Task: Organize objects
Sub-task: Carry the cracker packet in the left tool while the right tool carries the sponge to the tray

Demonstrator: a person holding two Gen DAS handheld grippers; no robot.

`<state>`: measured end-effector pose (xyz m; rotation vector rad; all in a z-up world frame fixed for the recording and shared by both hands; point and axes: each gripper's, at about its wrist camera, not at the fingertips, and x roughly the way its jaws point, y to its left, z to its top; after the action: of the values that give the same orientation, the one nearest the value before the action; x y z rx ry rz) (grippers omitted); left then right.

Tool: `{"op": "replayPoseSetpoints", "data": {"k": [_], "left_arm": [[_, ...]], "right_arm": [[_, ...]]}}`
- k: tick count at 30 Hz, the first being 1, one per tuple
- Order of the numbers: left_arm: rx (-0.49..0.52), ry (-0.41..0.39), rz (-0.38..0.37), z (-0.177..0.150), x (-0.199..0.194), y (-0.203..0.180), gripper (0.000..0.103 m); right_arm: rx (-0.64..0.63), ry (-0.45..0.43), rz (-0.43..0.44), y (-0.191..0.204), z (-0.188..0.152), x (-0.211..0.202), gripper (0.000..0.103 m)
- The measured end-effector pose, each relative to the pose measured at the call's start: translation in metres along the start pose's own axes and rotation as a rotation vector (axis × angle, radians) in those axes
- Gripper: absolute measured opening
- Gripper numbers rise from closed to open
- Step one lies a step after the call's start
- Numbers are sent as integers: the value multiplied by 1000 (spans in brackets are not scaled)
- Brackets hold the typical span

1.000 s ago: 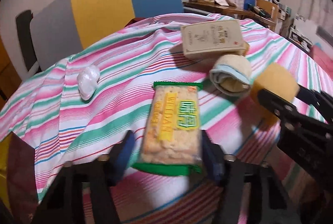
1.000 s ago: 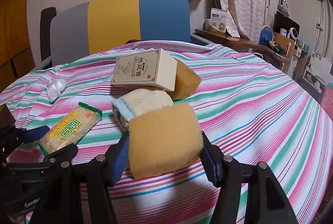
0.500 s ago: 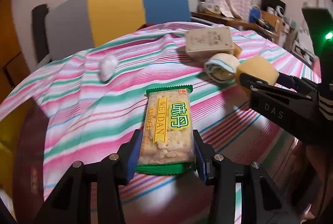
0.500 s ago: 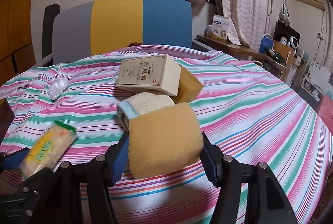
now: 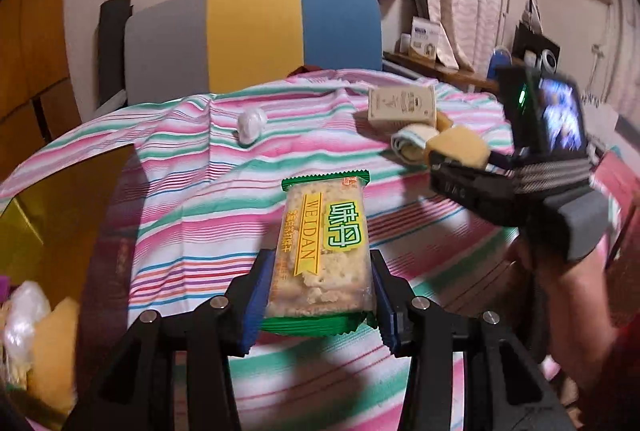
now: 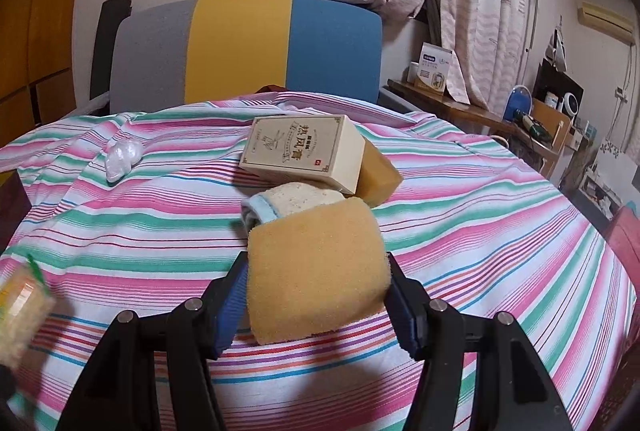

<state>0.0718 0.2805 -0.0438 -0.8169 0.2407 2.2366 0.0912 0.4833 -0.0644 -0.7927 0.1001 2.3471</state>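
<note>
So both grippers are loaded right now. My left gripper is clamped on the cracker packet, lifted clear of the striped cloth in the centre of the left view. The right gripper is squeezing the yellow sponge at the lower middle of its frame, right in front of the rolled towel.

At the lower left of the left view there's a yellow bin with some stuff already in it, so I'd guess that's where things go. That'd put me maybe halfway. Left on the cloth: the beige box leaning on a second sponge in the middle, the towel, and a crumpled white wrapper at upper left
</note>
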Motion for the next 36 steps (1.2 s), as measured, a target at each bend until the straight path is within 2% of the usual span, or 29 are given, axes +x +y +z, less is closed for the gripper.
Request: {"op": "replayPoseSetpoints", "data": {"k": [3,9,19,23,27,31,36], "left_arm": [[-33,-28,4,5,-17,11,47],[-112,-63,57,13,-44,50,47],[-237,-31,174,7,-59,127,47],[-279,-21,208,5,-62,158,47],[-321,10,256,3,-64,194,47],[-374,50,304,-1,-64,230,47],[-428,123,327,-7,-57,269,47]], "right_arm": [[-16,-8,13,3,0,-1,63],[-54,-18,22,11,0,-4,63],[-84,-29,33,17,0,-6,63],[-97,-72,52,19,-1,-15,63],[-103,-135,104,19,-3,-31,63],[-109,-120,123,22,-3,-32,63],[-130,-93,133,31,-3,-34,63]]}}
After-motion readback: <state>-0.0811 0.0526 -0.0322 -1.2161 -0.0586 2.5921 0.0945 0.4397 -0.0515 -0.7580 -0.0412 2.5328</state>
